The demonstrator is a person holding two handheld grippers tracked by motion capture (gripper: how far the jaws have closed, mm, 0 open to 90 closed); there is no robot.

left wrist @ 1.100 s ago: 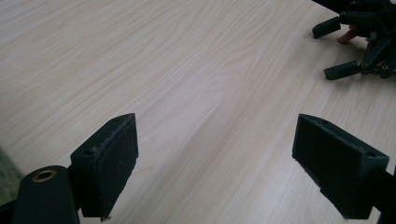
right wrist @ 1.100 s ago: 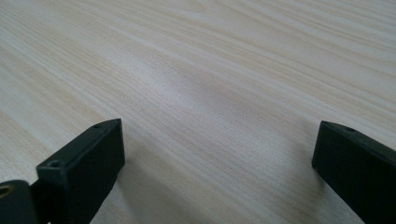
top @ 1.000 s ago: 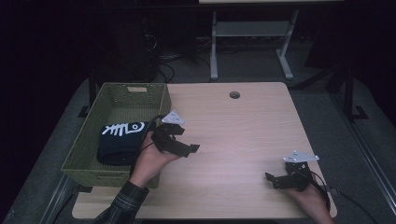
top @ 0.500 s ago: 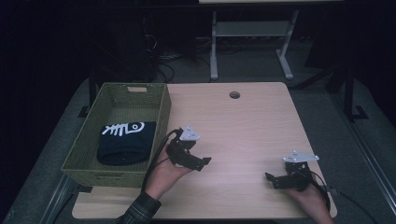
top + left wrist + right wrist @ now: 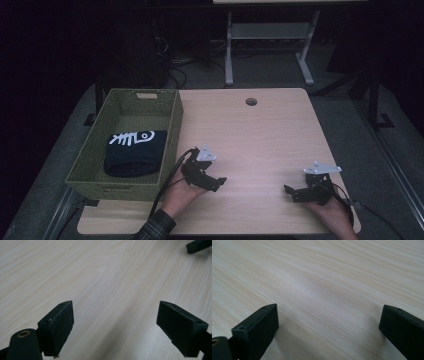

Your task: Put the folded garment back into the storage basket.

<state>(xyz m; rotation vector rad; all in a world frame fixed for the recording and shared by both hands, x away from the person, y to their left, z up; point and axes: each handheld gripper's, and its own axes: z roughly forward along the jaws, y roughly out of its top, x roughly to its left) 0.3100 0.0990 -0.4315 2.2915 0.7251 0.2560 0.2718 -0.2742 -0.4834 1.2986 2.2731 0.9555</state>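
The folded black garment [image 5: 134, 153], printed with what looks like a white fish skeleton, lies in the green woven basket [image 5: 173, 131] at the desk's [image 5: 260, 135] left edge. Both the left gripper [image 5: 216, 183] and right gripper [image 5: 290, 192] rest low over bare wood, jaws spread wide and empty, apparently done.

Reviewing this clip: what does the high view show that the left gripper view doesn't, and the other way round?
High view alone: the green woven basket at the table's left side, with a folded dark cloth bearing a white fish-bone print inside it, the person's hands, and the round hole near the table's far edge. Left gripper view alone: a close look at the left gripper, its jaws wide apart with nothing between them, and the wood grain. Both share the pale wooden table and part of the right gripper.
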